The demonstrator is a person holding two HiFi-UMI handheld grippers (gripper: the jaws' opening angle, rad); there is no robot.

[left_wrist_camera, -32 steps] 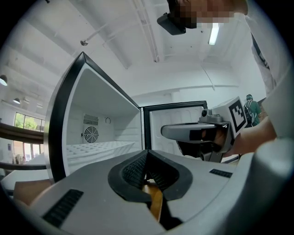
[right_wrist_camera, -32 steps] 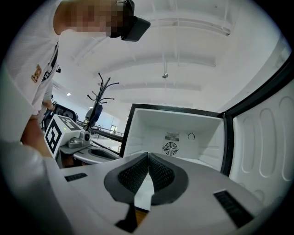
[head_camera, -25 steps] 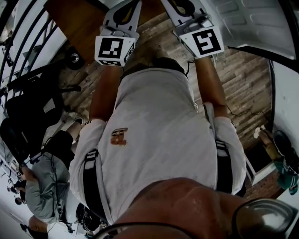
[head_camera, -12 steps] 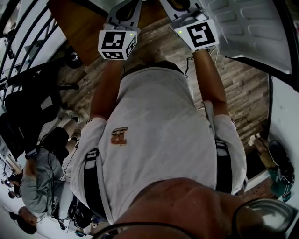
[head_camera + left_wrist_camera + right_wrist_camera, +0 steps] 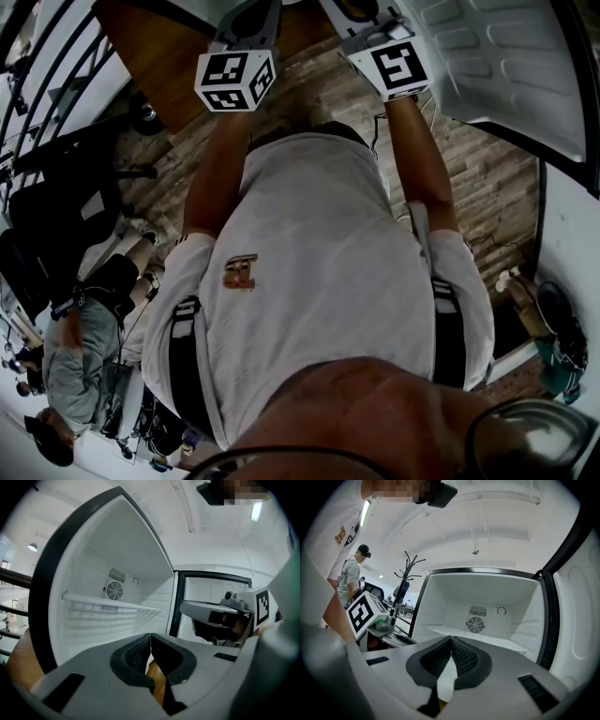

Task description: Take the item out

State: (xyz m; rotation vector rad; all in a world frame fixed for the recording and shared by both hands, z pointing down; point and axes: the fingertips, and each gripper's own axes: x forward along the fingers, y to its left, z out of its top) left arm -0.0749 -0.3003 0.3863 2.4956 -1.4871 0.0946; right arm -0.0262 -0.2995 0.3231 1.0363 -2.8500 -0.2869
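One open fridge compartment (image 5: pixel 136 559): it fills nine to twelve o'clock of the left gripper view and the middle of the right gripper view. Our biggest worry is reaching in blind, since we have not found the item and could drive a tip into the white back wall.
Door (image 5: pixel 497 56): its moulded inner liner stands open at one to two o'clock in the head view, just beside the right forearm. We judge that a careless elbow could knock it or swing it onto the arm.
Wire shelf (image 5: pixel 108 603): it crosses the compartment just under the fan grille (image 5: pixel 114 590). A low approach could catch a jaw under its front edge.
Left gripper (image 5: pixel 150 639): its claw is pressed together with nothing between the pads. If it arrives like this, we think it would shove the item rather than take it.
Right gripper (image 5: pixel 451 641): this claw is also pressed together and empty. It shows at three o'clock in the left gripper view, side by side with the other gripper, so the two could clash in the opening.
Item: no view shows it, so we cannot say how it looks. The stretch of shelf in sight seems bare. We judge the item lies lower down, or behind the gripper bodies that block six o'clock in both gripper views.
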